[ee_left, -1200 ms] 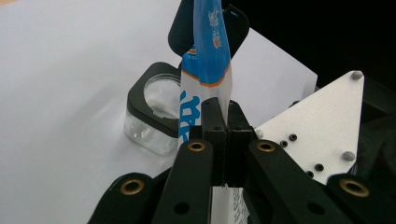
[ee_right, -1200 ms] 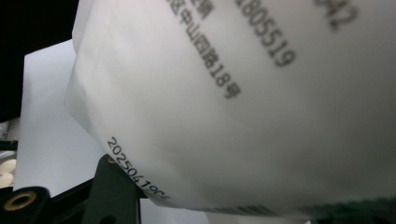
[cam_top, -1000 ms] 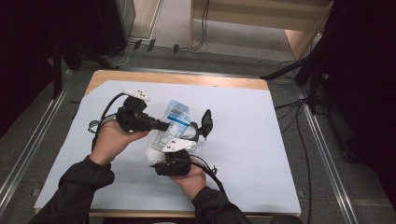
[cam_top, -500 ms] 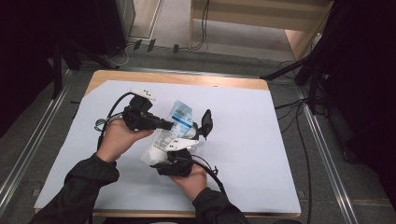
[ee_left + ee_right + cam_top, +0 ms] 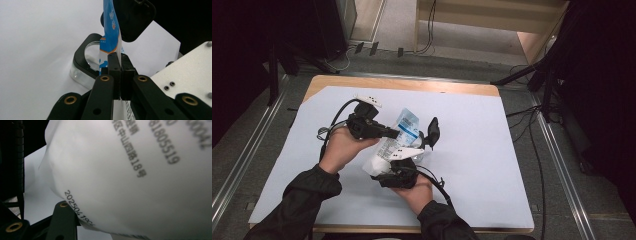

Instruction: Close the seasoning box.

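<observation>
A white pouch with blue print is held up between both hands over the table's middle. My left gripper comes in from the left and is shut on the pouch's thin edge, its pads pressed flat together. My right gripper holds the pouch's white lower end from below. That end bulges over its jaws; one jaw shows at the lower left and the other is hidden. These jaws have just eased open a little with the pouch still between them.
A clear container with a black rim sits on the pale blue mat just past the pouch. Its black lid stands up beside it. Cables trail from both grippers. The wooden table edge runs along the far side.
The left hand has edged slightly to the right with the pouch. The right hand has kept still.
</observation>
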The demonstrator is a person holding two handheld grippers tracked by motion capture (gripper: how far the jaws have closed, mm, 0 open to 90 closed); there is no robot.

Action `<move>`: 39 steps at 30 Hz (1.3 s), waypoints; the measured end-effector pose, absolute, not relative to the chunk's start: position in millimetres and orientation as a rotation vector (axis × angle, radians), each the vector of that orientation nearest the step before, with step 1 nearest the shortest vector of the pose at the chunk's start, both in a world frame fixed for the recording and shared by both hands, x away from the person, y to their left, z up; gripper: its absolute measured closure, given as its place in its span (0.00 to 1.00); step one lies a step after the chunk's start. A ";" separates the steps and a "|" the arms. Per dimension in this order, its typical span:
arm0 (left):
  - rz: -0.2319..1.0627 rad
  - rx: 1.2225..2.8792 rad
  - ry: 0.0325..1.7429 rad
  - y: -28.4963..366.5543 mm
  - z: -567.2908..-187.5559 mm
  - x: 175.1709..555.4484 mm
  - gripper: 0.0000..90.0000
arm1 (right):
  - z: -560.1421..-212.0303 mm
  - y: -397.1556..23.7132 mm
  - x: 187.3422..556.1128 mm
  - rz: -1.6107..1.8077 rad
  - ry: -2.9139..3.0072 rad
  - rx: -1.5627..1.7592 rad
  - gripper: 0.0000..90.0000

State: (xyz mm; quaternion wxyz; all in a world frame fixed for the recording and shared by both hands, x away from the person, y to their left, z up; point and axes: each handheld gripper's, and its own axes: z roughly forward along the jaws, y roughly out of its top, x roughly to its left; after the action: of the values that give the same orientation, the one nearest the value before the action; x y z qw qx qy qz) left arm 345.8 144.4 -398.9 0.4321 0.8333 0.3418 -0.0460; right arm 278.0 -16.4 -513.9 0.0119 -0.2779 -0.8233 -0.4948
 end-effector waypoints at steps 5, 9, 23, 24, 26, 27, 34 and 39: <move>-0.103 2.074 0.848 141.9 -398.4 347.3 1.00 | -512.5 -18.2 279.4 -1.550 -2.543 -0.876 0.57; -0.116 2.073 0.845 141.5 -400.2 348.4 1.00 | -512.0 -18.2 279.4 -1.559 -2.496 -0.880 0.58; -0.139 2.087 0.863 142.4 -405.0 347.4 0.96 | -512.6 -16.6 280.6 -1.575 -2.399 -0.888 0.59; -0.136 2.085 0.867 142.2 -405.3 347.3 0.97 | -512.6 -16.2 280.6 -1.572 -2.399 -0.889 0.59; -0.131 2.091 0.868 141.6 -405.5 347.3 0.98 | -512.2 -15.2 280.7 -1.569 -2.405 -0.892 0.59; -0.125 2.092 0.871 141.0 -405.7 347.2 0.98 | -512.0 -15.1 280.9 -1.567 -2.408 -0.890 0.58; -0.131 2.101 0.884 139.3 -405.8 348.3 1.00 | -510.9 -12.4 279.4 -1.557 -2.472 -0.860 0.57; -0.141 2.099 0.892 138.7 -404.9 351.6 1.00 | -508.7 -14.1 281.3 -1.556 -2.452 -0.857 0.59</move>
State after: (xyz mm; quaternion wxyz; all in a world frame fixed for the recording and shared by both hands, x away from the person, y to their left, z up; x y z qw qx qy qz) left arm 351.6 138.7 -404.9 0.4153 0.8357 0.3550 -0.0560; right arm 281.3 -14.1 -508.7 0.0565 -0.2826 -0.8085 -0.5131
